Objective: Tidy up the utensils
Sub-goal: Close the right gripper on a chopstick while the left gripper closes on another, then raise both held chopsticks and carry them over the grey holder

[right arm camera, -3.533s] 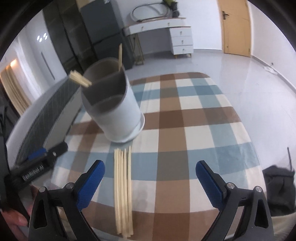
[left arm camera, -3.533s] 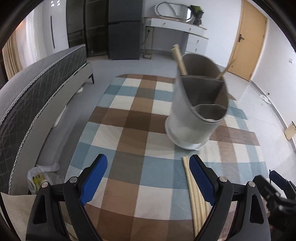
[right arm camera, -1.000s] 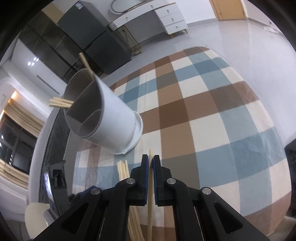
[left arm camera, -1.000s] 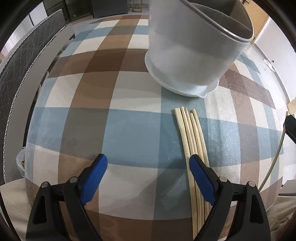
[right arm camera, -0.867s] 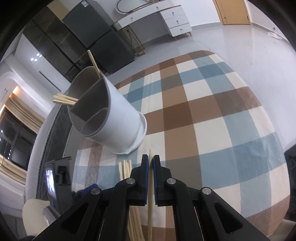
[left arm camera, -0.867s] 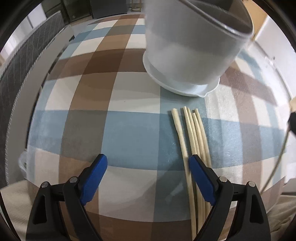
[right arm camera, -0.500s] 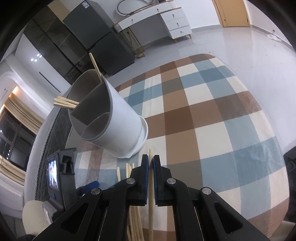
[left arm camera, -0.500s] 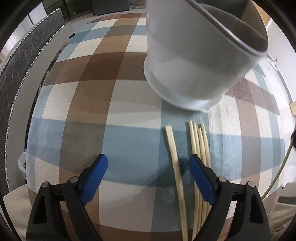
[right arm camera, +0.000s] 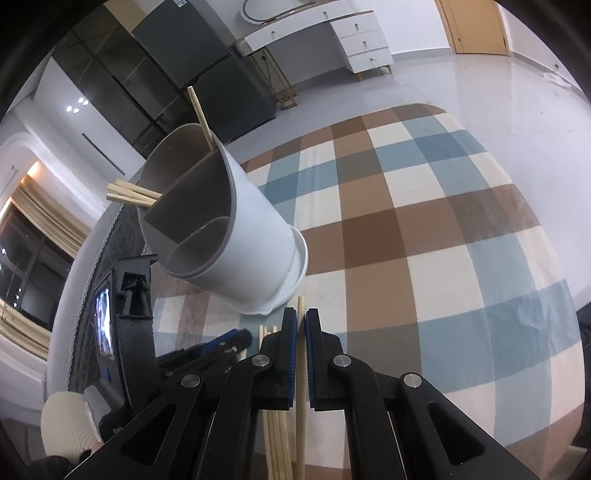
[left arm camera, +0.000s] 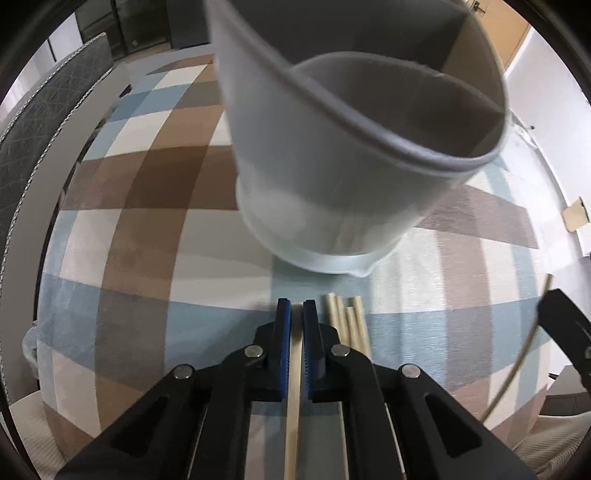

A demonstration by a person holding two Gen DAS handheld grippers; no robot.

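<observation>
A white utensil holder [left arm camera: 332, 184] with grey dividers stands on the checked tablecloth [left arm camera: 129, 221]. In the right wrist view the holder [right arm camera: 236, 236] has chopsticks [right arm camera: 129, 194] sticking out of its far compartment. My left gripper [left arm camera: 296, 306] is closing, and its blue pads press on one chopstick [left arm camera: 293, 373] just in front of the holder. Three more chopsticks [left arm camera: 345, 321] lie on the cloth right of it. My right gripper [right arm camera: 301, 314] is shut on another chopstick [right arm camera: 301, 354], held above the cloth; it shows at the right edge of the left view as well [left arm camera: 565, 325].
A grey quilted bed edge [left arm camera: 37, 122] runs along the left of the table. A cream ribbed sleeve [right arm camera: 62, 424] is at the lower left. Behind stand a dark cabinet [right arm camera: 207, 74] and a white dresser [right arm camera: 332, 33]. The table's rounded far edge [right arm camera: 424, 107] meets open floor.
My left gripper went from wide open to shut on the leftmost chopstick, which had shifted apart from the bundle, and moved closer to the holder. The right gripper stays shut on its chopstick.
</observation>
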